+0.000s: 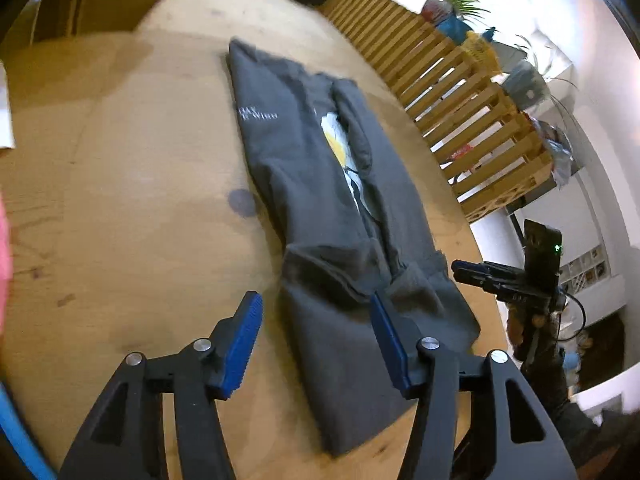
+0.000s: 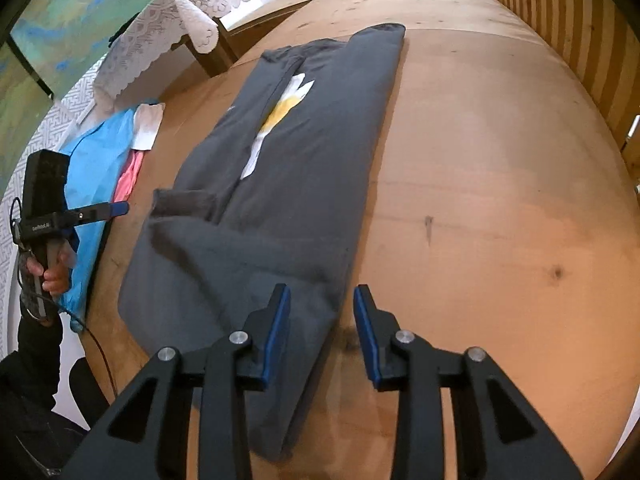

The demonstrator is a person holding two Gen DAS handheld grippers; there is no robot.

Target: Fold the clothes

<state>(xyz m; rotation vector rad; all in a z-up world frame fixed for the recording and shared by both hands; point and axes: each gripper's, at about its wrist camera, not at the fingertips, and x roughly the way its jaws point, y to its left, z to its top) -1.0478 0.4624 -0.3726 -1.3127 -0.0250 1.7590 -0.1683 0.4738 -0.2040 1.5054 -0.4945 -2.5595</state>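
Sweatshirt folded lengthwise, both grippers empty

Grey sweatshirt [image 2: 280, 184] lies as a long strip on my wooden table [image 2: 500, 200], sleeves turned inward. My left gripper [image 1: 316, 340] gapes wide above its near end; my right gripper [image 2: 322, 332] stands parted at the corner, gripping nothing.

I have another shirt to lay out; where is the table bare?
Bare wood lies between the grey shirt and the slatted wooden rail. The table edge beyond the shirt's other side is crowded by blue and pink clothes.
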